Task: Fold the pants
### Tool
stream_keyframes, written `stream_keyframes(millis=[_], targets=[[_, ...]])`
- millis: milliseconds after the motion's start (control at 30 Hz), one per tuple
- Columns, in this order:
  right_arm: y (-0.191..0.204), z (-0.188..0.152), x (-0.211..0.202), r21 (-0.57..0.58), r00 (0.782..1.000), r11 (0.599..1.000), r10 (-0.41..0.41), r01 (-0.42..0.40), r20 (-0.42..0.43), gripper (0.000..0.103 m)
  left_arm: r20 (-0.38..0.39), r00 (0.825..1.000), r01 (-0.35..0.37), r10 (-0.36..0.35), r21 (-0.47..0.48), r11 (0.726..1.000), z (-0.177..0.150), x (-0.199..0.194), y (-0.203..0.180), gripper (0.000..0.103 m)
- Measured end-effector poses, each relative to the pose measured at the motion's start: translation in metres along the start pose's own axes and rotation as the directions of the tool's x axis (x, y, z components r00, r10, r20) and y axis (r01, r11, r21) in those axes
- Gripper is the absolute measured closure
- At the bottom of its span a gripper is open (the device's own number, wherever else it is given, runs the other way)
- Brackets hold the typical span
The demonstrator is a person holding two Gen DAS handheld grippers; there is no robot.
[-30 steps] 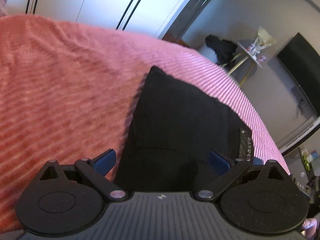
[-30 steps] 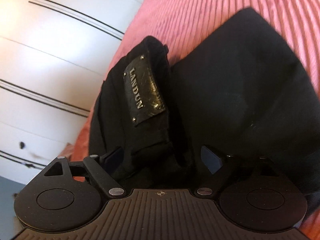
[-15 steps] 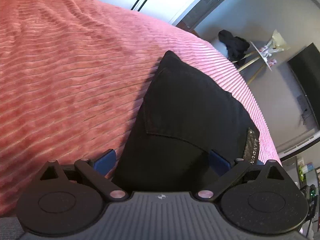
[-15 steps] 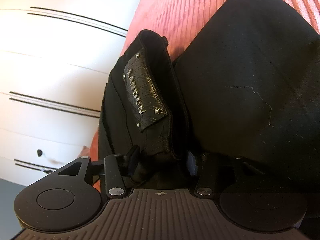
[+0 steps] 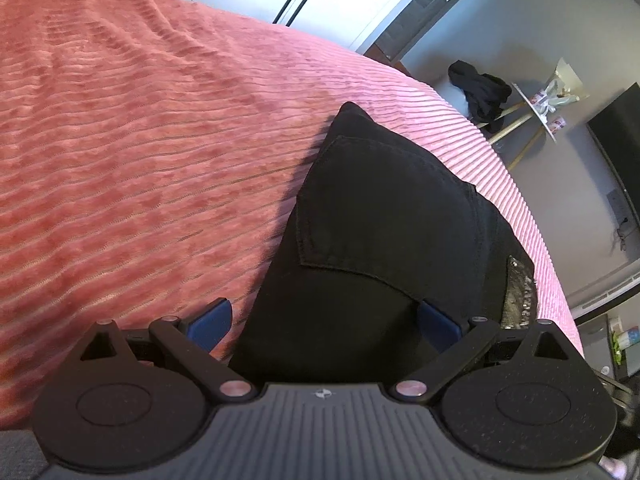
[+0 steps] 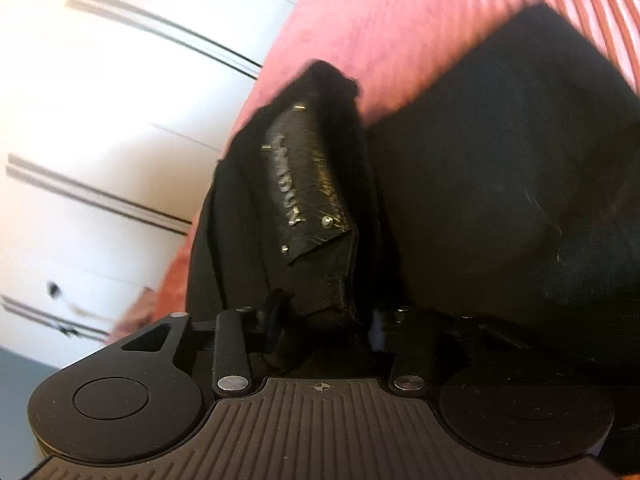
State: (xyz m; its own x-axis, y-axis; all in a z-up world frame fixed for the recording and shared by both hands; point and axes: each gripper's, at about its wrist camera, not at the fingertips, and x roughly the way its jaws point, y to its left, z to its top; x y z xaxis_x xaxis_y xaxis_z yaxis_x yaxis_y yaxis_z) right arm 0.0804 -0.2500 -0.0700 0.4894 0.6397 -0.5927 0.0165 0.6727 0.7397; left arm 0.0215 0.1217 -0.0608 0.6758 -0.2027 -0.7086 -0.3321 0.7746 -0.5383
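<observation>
Black pants [image 5: 384,216] lie folded on a pink ribbed bedspread [image 5: 140,140], back pocket up. My left gripper [image 5: 324,320] is open, its blue pads either side of the near edge of the pants, holding nothing. My right gripper [image 6: 320,316] is shut on the waistband of the pants [image 6: 500,184], just below the black leather label [image 6: 304,184]. The waistband is bunched and lifted between its fingers. The label also shows at the right edge in the left wrist view [image 5: 518,296].
White wardrobe doors [image 6: 100,140] with dark lines stand beyond the bed edge. In the left wrist view a small table [image 5: 536,108] with dark clothing [image 5: 480,92] and a dark TV [image 5: 620,148] stand past the bed.
My right gripper closed on the waistband by the label and is now lifting it, with motion blur. My left gripper stayed open and the view shifted slightly over the pants.
</observation>
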Motion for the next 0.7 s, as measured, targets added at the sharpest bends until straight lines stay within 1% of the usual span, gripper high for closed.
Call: stream_keyframes(millis=[100, 233, 300, 367, 433, 533, 600, 667, 700], targets=[[0.024, -0.004, -0.013, -0.094, 0.998, 0.995, -0.032, 0.037, 0.054, 0.068, 0.011, 1.000, -0.010, 0.010, 0.004, 1.000, 0.000, -0.001, -0.001, 0.004], [0.051, -0.010, -0.031, -0.184, 0.992, 0.981, -0.044, 0.066, 0.119, 0.070, 0.018, 1.000, -0.011, 0.011, 0.008, 1.000, 0.000, -0.002, -0.001, 0.004], [0.061, -0.009, -0.041, -0.207, 0.989, 0.976, -0.029, 0.060, 0.147, 0.071, 0.024, 1.000, -0.007, 0.007, 0.007, 1.000, -0.001, -0.004, -0.001, 0.004], [0.069, -0.006, -0.055, -0.223, 0.984, 0.973, -0.016, 0.056, 0.180, 0.072, 0.029, 0.999, -0.020, 0.020, -0.003, 1.000, 0.000, -0.005, 0.001, 0.004], [0.073, -0.005, -0.074, -0.235, 0.973, 0.970, -0.006, 0.061, 0.229, 0.073, 0.026, 0.999, -0.040, 0.041, -0.017, 0.999, 0.000, -0.005, 0.002, 0.004], [0.069, -0.004, -0.102, -0.240, 0.958, 0.968, -0.006, 0.077, 0.286, 0.074, 0.020, 0.999, -0.042, 0.042, -0.012, 0.999, 0.000, -0.004, 0.002, 0.004], [0.061, -0.006, -0.110, -0.221, 0.946, 0.968, -0.047, 0.123, 0.320, 0.074, 0.014, 0.999, -0.048, 0.048, 0.006, 0.999, 0.000, -0.003, -0.001, 0.004], [0.048, -0.009, -0.109, -0.185, 0.941, 0.967, -0.109, 0.175, 0.319, 0.074, 0.006, 0.999, -0.051, 0.051, 0.020, 0.998, 0.000, -0.001, -0.003, 0.004], [0.037, -0.011, -0.109, -0.169, 0.938, 0.961, -0.161, 0.220, 0.305, 0.071, 0.001, 0.999, -0.051, 0.051, 0.024, 0.998, 0.000, 0.000, -0.004, 0.004]])
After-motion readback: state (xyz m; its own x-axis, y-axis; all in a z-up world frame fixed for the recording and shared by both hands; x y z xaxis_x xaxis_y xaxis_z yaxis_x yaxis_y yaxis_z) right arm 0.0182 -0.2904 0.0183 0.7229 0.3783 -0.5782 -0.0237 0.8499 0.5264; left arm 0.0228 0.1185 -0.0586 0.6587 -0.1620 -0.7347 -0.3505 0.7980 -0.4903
